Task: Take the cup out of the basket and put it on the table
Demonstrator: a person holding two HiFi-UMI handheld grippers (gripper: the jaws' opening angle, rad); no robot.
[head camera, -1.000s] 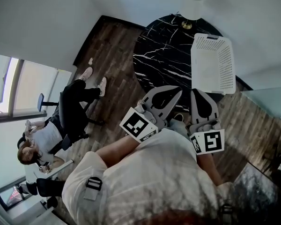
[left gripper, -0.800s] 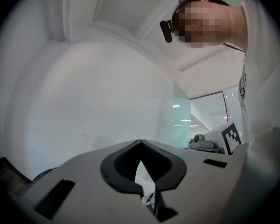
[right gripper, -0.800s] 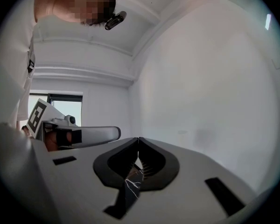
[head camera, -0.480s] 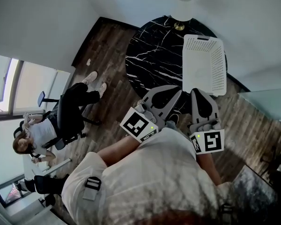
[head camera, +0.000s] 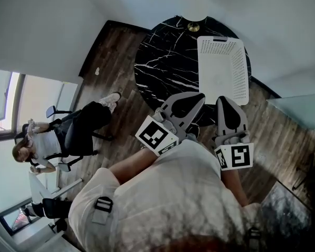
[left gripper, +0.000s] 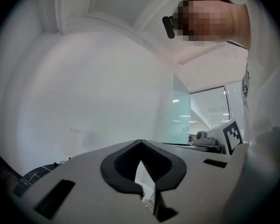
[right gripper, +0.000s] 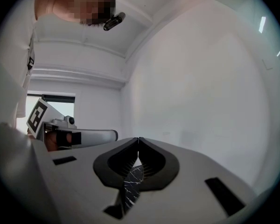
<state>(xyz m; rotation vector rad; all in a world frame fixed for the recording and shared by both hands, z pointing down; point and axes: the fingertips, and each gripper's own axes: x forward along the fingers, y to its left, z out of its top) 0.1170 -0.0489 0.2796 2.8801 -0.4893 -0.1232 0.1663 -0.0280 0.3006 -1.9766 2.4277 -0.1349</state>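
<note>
A white perforated basket (head camera: 222, 67) stands on the right part of a round black marble table (head camera: 168, 62) in the head view. No cup shows in any view; the inside of the basket looks plain white. My left gripper (head camera: 199, 96) and right gripper (head camera: 224, 100) are held close to my chest, short of the table's near edge, tips pointing towards it. Both are shut with nothing between the jaws. In the left gripper view the left gripper (left gripper: 139, 142) points at a white wall, and in the right gripper view so does the right gripper (right gripper: 138, 139).
A lamp with a gold base (head camera: 193, 27) stands at the table's far edge. A person sits on an office chair (head camera: 73, 138) on the wooden floor (head camera: 115, 62) at the left, near a window. White walls lie behind the table, and a glass panel (head camera: 299, 114) is at the right.
The table and basket have slid left and up in the head view as my head turned. Both grippers stay shut near my chest. The seated person's legs have moved.
</note>
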